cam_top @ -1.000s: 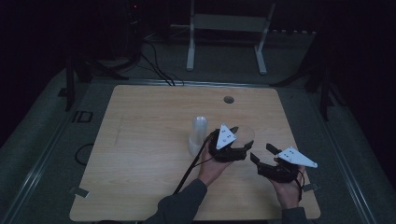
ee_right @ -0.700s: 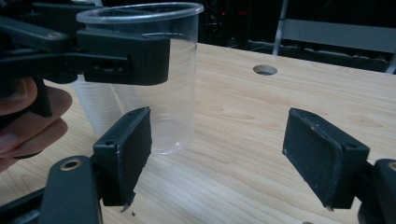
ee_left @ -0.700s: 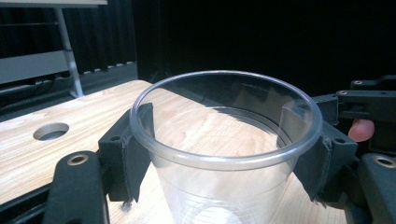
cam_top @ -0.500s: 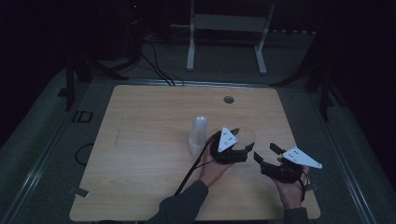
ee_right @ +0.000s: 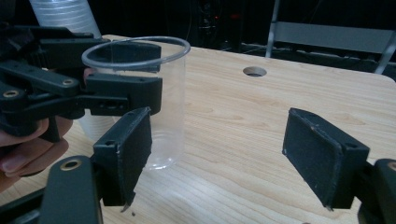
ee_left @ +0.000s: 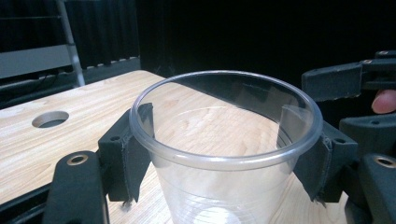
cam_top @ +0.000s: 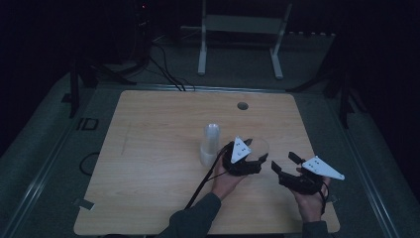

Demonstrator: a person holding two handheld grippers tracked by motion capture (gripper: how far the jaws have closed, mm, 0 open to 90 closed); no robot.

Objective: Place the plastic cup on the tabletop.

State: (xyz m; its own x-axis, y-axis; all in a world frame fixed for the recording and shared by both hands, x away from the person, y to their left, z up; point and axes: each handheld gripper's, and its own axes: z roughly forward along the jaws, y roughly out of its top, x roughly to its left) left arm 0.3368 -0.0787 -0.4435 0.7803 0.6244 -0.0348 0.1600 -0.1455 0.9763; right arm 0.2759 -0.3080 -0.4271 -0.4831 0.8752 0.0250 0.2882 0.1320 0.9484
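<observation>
- Cup point(ee_left: 224, 154) time: the left gripper point(ee_left: 224, 158) has its two black jaws pressed on both sides of a clear plastic cup, just under the rim, so it is holding the cup tight.
- The cup stands upright near the middle of the wooden table point(cam_top: 148, 148), a bit to the right, with its bottom looking like it sits on the wood.
- A stack of cups point(cam_top: 210, 144) stands just to the left of it, near the same hand.
- The right gripper point(cam_top: 286, 164) waits to the right of the cup with its jaws wide apart, holding nothing.
- I think this is the step where one cup has been taken and is being held steady.
- Next, I think the cup needs to be lifted gently or passed over, without squeezing it, because thin plastic bends easily.
</observation>
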